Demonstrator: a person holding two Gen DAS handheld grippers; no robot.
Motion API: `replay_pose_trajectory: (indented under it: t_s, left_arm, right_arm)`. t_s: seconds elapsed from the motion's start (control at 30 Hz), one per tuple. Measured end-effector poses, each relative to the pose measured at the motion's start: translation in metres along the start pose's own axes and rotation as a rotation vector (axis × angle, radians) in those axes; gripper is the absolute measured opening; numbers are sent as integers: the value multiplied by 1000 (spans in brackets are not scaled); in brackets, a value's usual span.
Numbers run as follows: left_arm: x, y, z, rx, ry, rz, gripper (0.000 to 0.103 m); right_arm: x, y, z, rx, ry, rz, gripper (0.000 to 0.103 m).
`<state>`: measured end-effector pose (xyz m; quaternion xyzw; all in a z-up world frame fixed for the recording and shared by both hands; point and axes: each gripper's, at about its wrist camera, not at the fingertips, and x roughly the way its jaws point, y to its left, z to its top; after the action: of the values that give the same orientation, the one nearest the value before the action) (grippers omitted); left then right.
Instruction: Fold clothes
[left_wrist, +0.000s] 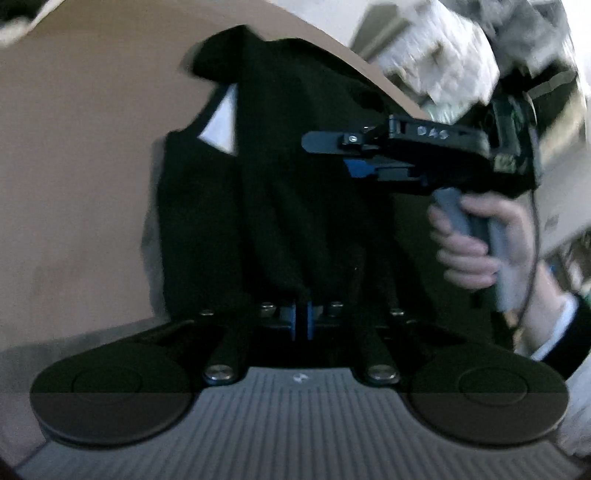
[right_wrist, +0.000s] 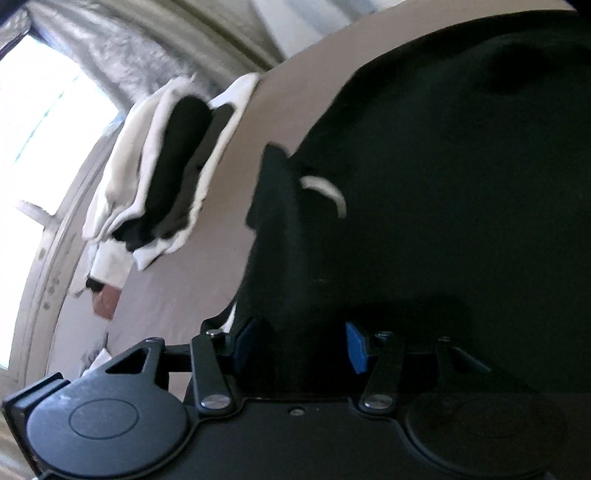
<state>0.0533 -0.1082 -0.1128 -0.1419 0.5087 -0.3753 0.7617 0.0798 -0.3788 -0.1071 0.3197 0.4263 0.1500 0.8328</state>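
Garment in hand: a black, soft knit top (left_wrist: 280, 177), lying partly on the tan flat counter (left_wrist: 81, 177) and partly lifted in a hanging fold toward the left gripper (left_wrist: 301, 320). Left fingers sit nearly together, blue pads almost touching, with a gathered ridge of the black cloth pinched between them. Right gripper (right_wrist: 301, 347) shows its blue-padded fingers (right_wrist: 356, 347) set wide, a dark strip of the same top standing between them; no pad presses on it as far as the right wrist view shows, so it reads as not yet gripping. From the left wrist view the right gripper reaches in over the cloth from the side, held by the person's bare right hand (left_wrist: 476, 243). A white label or lining (left_wrist: 221, 125) shows near the neck. Folded white and black clothes (right_wrist: 166, 162) lie stacked at the far counter edge, well apart from the top. Judgement: fabric is light, limp, drapes and bunches readily, not slippery, not fragile; it will sag wherever unsupported. Best hold is at an edge or seam, taking a single layer near hem or shoulder, with both grips spread apart to keep the fold line taut.
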Motion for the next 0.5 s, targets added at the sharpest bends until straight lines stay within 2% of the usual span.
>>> replay_pose_trajectory:
  t_s: [0.07,0.1,0.13,0.2,0.27,0.5]
  left_arm:
    - [-5,6,-4,-51,-5,-10,4]
    - [-9,8,-6,-65,-6,-12,4]
    - [-12,7,-7,-62,-8,-5,4]
    - [-10,5,-7,-48,-14,13,4]
    - [-12,6,-7,-63,-17,0,4]
    - [-9,15,-5,-112,-10,-15,4]
  right_arm:
    - [10,5,7,-22,-15,14,43]
    - [15,7,11,-21,-24,31,29]
    - [18,9,17,-6,-40,65,9]
    - [18,13,27,11,-101,134,7]
    - [6,27,30,-39,-190,110,6]
    - [-22,53,1,-218,-280,-272,4]
